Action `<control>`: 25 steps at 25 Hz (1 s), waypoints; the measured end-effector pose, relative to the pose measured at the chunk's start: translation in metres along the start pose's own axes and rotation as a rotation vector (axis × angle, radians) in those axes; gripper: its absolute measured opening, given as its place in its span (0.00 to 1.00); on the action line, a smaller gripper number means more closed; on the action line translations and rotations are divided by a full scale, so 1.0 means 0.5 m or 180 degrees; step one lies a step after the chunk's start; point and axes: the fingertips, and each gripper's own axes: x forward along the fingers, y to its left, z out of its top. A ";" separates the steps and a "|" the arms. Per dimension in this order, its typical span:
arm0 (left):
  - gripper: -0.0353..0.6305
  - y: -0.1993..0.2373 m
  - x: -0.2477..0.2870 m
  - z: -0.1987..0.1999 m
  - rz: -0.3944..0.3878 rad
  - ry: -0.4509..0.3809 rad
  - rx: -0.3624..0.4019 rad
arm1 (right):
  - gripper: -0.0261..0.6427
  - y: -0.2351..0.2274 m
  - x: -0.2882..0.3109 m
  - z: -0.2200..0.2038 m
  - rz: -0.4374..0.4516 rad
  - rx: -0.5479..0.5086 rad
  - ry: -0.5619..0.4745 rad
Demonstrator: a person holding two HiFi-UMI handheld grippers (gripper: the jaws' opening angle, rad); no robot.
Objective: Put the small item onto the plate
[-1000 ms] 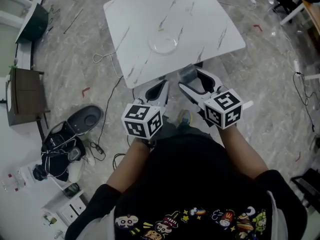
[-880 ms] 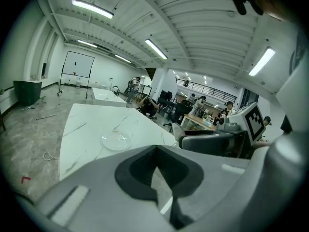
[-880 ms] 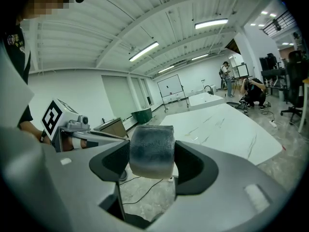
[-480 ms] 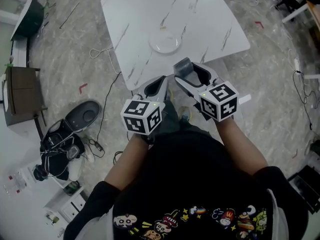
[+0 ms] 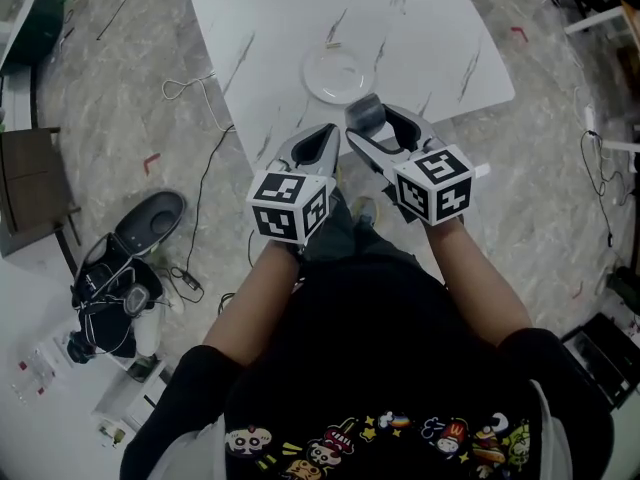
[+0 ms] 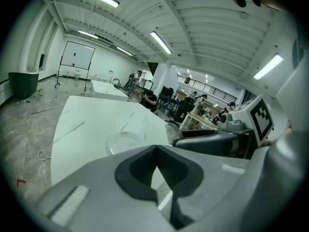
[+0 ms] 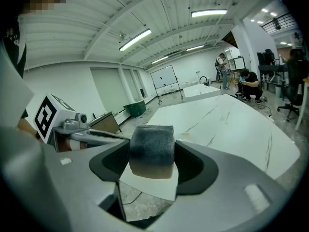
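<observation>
A clear round plate (image 5: 338, 75) sits on the white marble table (image 5: 420, 28) near its front edge; it also shows in the left gripper view (image 6: 123, 142). My right gripper (image 5: 364, 120) is shut on a small dark grey block (image 5: 366, 110), held just short of the plate at the table's near edge. In the right gripper view the block (image 7: 151, 149) fills the gap between the jaws of that gripper (image 7: 151, 164). My left gripper (image 5: 324, 136) hangs beside it on the left, jaws closed with nothing in them (image 6: 157, 153). A tiny yellowish bit (image 5: 332, 46) lies past the plate.
The floor to the left holds loose cables (image 5: 190, 88), a dark round device (image 5: 150, 220), a black bag (image 5: 108, 293) and a brown cabinet (image 5: 25, 183). People and desks stand far behind the table (image 7: 248, 83).
Both grippers have moved forward toward the table; the held block is now close to the plate's near rim. The right gripper's hold on the block is unchanged.
</observation>
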 end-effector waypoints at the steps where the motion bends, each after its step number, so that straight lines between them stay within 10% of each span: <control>1: 0.05 0.014 0.009 0.005 0.0003 0.0010 -0.0010 | 0.51 -0.007 0.016 0.004 -0.0017 0.0007 0.0016; 25: 0.05 0.245 0.175 -0.044 0.0178 0.0473 -0.0376 | 0.51 -0.164 0.302 -0.046 -0.0417 -0.0042 0.0619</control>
